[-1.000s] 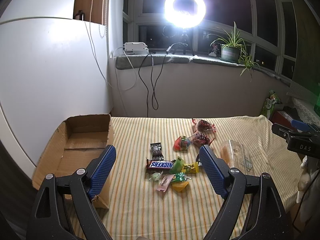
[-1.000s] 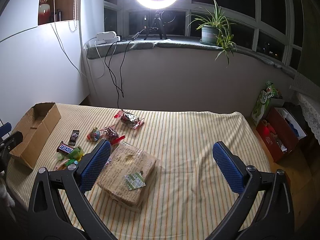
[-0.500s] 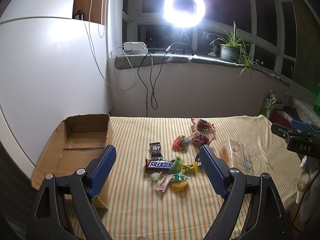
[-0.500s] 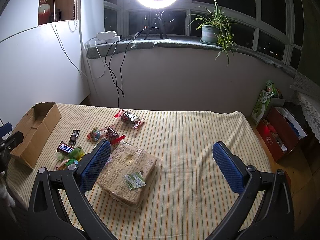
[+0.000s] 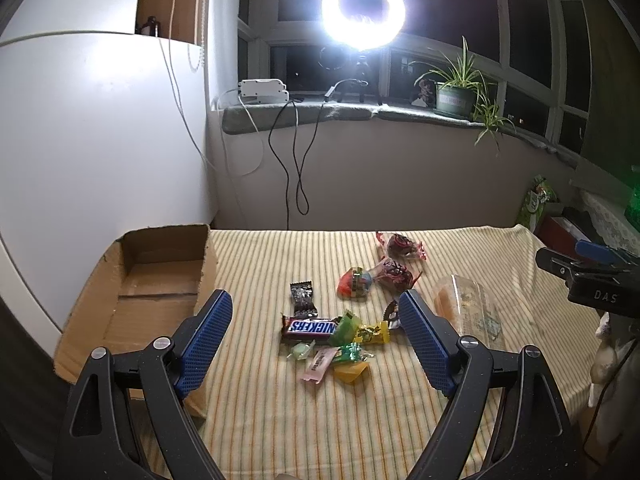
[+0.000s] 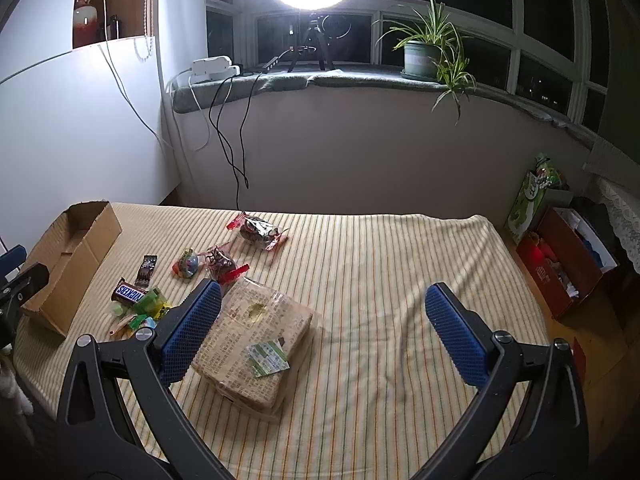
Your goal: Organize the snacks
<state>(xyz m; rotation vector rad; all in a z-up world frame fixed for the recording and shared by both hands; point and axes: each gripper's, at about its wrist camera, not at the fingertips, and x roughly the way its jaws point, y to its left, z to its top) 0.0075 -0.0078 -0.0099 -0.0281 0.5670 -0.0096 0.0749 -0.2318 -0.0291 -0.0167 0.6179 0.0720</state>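
Observation:
An open cardboard box point(image 5: 152, 292) lies at the table's left; it also shows in the right wrist view point(image 6: 76, 252). A Snickers bar point(image 5: 310, 327) lies among several small wrapped candies point(image 5: 344, 354) in mid-table. A dark small bar point(image 5: 302, 298), a round colourful candy point(image 5: 354, 282) and two red-wrapped snacks point(image 5: 400, 246) lie beyond. A clear-wrapped bread pack point(image 6: 256, 336) lies to the right. My left gripper point(image 5: 316, 344) is open above the candy pile. My right gripper point(image 6: 320, 328) is open over the bread pack's right side.
The table has a striped yellow cloth point(image 6: 380, 264). A white wall panel point(image 5: 100, 152) stands at the left. A ring light point(image 5: 363, 10), cables and a potted plant point(image 6: 420, 54) sit on the sill behind. Boxes and bags point(image 6: 560, 256) stand on the floor at the right.
Both grippers have stayed open and nearly still; the left view has shifted very slightly. Nothing on the table has moved.

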